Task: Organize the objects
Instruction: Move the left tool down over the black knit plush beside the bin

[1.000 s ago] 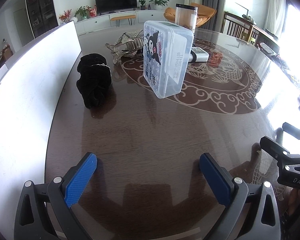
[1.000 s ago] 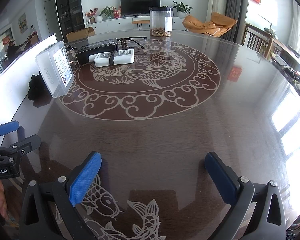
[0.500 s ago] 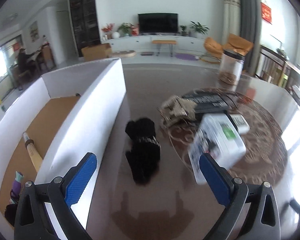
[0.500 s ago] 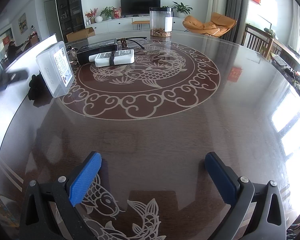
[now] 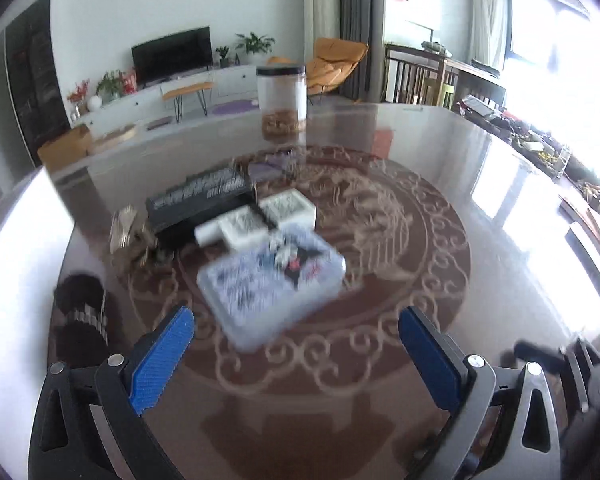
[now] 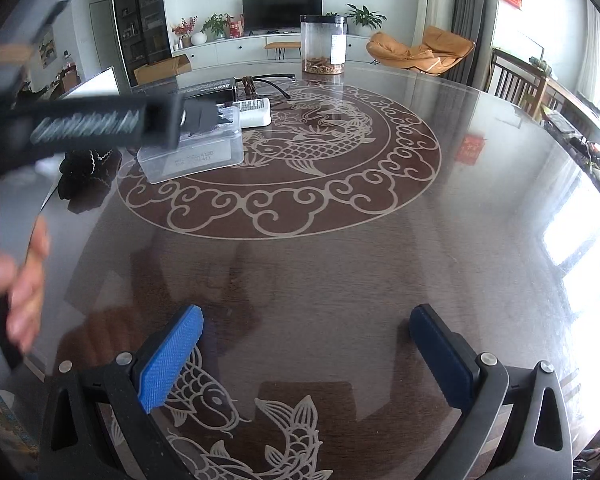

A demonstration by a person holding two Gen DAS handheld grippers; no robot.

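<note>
While lying flat, plastic box [image 6: 192, 152] runs left–right across table [image 6: 340, 260].

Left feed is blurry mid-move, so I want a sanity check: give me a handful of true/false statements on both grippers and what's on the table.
1. The left gripper is open and holds nothing. True.
2. The right gripper is shut on the clear plastic box. False: it is open and empty, well short of the box.
3. The clear plastic box lies flat on the table. True.
4. The tall clear jar lies on its side. False: it stands upright at the far edge.
5. The black cloth bundle sits inside the box. False: it lies on the table beside the box.
</note>
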